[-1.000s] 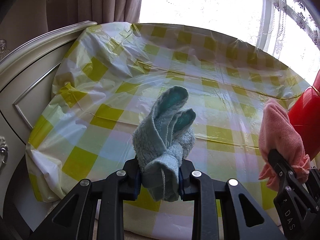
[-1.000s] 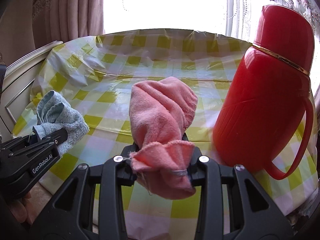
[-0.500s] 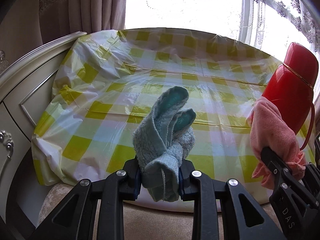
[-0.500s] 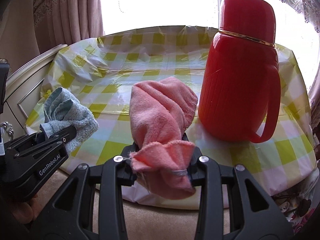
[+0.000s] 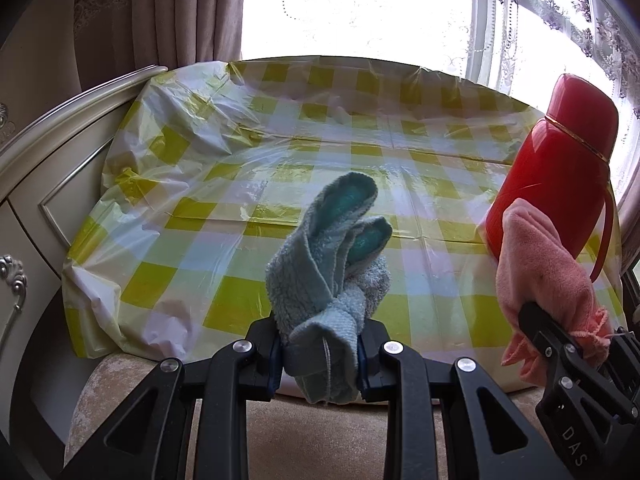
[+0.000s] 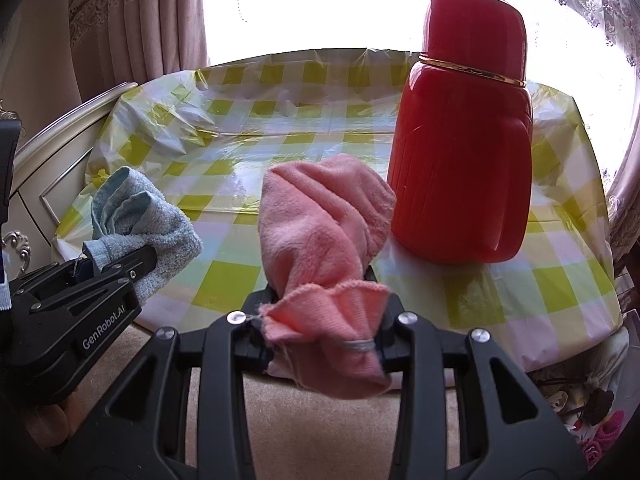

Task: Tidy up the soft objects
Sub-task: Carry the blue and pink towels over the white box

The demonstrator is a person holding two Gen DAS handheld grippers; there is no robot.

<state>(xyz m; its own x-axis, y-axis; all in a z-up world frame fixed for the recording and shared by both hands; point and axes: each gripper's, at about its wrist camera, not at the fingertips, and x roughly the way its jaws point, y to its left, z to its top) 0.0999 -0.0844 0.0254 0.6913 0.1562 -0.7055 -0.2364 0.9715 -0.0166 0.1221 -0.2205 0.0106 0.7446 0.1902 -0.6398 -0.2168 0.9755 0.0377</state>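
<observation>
Bright window light and patterned curtains back a bench (image 5: 280, 184) draped in glossy yellow-and-white checked plastic, seen first from the left wrist. Here the left gripper (image 5: 320, 354) is clamped on a bunched pale blue terry cloth (image 5: 324, 256), whose folds stand up and forward, held off the near edge above a beige cushioned seat. At the right edge the right gripper (image 5: 568, 344) pinches a soft pink fleece cloth (image 5: 540, 268) in front of a tall red plastic thermos flask (image 5: 560, 168). From the right wrist, that gripper (image 6: 324, 320) is squeezed on the pink cloth (image 6: 320, 220), level and pointing at the bench, the flask (image 6: 464, 140) standing just right of it; the left gripper (image 6: 100, 276) sits alongside, roughly parallel, with the blue cloth (image 6: 140, 216). Both cloths look carried, not yet laid. To place them well, I would judge each should be lowered onto bare plastic apart from the flask, with release only once fabric rests flat, so nothing drags or tips the flask.
</observation>
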